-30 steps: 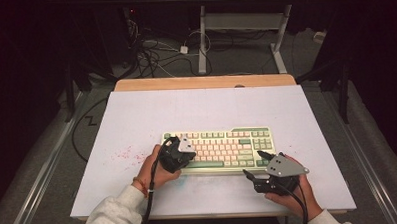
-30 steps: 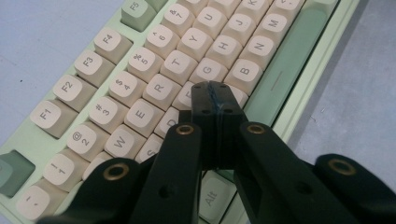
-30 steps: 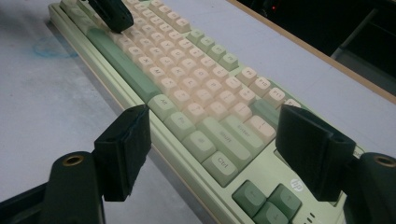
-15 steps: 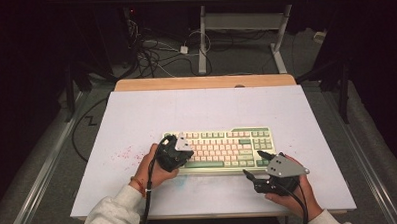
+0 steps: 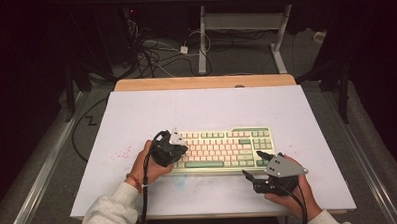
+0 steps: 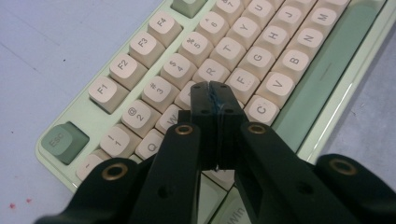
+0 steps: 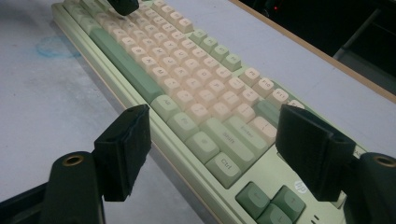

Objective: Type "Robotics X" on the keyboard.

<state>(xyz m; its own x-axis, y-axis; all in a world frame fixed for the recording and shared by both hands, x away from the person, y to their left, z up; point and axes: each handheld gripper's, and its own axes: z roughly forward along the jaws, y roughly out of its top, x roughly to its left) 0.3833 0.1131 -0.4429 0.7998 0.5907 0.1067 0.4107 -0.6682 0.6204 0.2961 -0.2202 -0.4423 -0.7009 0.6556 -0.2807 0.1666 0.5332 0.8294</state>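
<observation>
At the near edge of the white table (image 5: pixel 136 119), the right gripper (image 5: pixel 253 165) waits with its jaws spread wide and empty just off the keyboard's (image 5: pixel 223 147) right front corner. Beyond it, the left gripper (image 6: pixel 214 95) has its jaws pressed together over the left-hand letter keys, tips touching or just above the D key; the key press looks under way, not visibly finished.

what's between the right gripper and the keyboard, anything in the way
Nothing visible. The right gripper hangs open just off the keyboard's near right corner, with bare table between them. The left gripper is shut over the letter keys at the far end.
</observation>
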